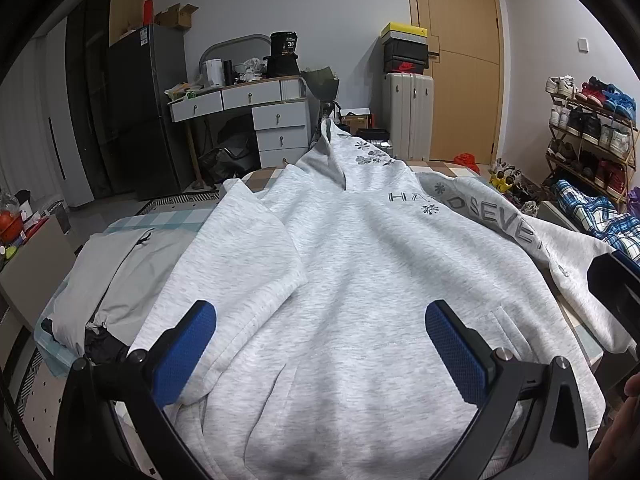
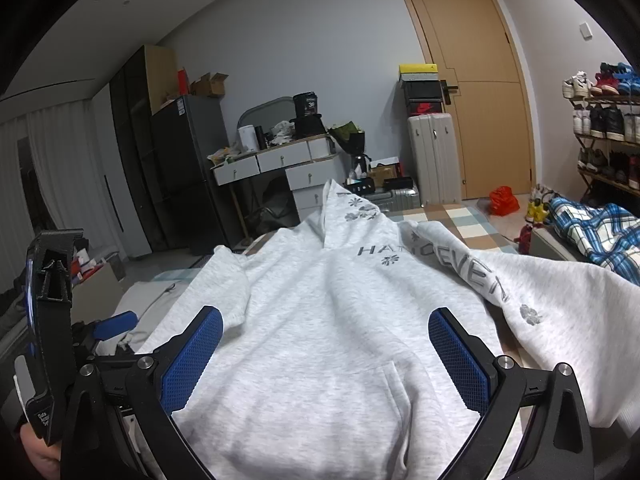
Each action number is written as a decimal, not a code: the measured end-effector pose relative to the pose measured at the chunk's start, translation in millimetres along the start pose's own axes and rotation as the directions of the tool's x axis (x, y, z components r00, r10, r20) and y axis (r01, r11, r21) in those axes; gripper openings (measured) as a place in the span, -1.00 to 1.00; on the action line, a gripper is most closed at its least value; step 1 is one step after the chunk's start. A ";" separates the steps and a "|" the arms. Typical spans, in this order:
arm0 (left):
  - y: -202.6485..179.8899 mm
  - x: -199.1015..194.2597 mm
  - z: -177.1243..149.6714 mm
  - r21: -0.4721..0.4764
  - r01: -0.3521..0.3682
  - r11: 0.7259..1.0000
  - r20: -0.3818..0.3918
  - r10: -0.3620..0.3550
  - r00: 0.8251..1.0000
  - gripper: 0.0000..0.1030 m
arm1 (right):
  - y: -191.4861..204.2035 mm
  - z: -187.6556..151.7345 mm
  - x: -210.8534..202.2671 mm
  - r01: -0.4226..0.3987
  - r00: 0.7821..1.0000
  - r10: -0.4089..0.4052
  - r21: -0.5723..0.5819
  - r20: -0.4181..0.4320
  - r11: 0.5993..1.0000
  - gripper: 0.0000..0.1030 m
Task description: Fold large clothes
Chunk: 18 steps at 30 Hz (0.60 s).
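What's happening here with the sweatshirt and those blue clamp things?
A person is holding a two-finger gripper in each hand over a light grey hoodie spread front-up on a bed. Both the left gripper and the right gripper are open and hold nothing. The hoodie's sleeves are already folded in over the body, the printed sleeve lying across the chest lettering. Another grey garment lies beside it. The folding looks only partly done.

wooden door [image 1: 460,60] shut | white drawer desk [image 1: 260,108] cluttered | dark fridge [image 1: 140,112] | grey suitcase [image 1: 408,116] under stacked shoeboxes [image 1: 405,50] | shoe rack [image 1: 588,128] full | plaid cloth [image 2: 592,232]
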State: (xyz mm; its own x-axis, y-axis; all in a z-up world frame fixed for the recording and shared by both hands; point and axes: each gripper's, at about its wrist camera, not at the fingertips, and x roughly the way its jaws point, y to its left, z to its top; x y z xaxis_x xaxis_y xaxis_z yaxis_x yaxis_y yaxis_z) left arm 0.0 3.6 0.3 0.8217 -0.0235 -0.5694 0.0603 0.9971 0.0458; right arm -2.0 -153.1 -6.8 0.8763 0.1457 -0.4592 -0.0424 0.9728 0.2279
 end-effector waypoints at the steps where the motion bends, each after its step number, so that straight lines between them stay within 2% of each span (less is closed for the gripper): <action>1: -0.5 0.0 0.6 0.001 0.001 1.000 0.000 -0.001 1.000 0.98 | 0.0 0.2 -0.2 0.000 1.000 0.000 0.001 0.000 1.000 1.00; 18: -2.6 -0.6 0.4 -0.004 0.004 1.000 0.001 -0.004 1.000 0.98 | -2.3 -0.4 -2.7 0.007 1.000 -0.007 0.014 0.015 1.000 1.00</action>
State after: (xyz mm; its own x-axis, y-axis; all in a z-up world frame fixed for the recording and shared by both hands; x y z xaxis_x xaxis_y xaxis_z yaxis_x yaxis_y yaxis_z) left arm -0.5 1.0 0.9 0.8222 -0.0271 -0.5685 0.0610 0.9973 0.0406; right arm -4.5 -155.7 -6.5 0.8836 0.1359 -0.4480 -0.0291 0.9711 0.2370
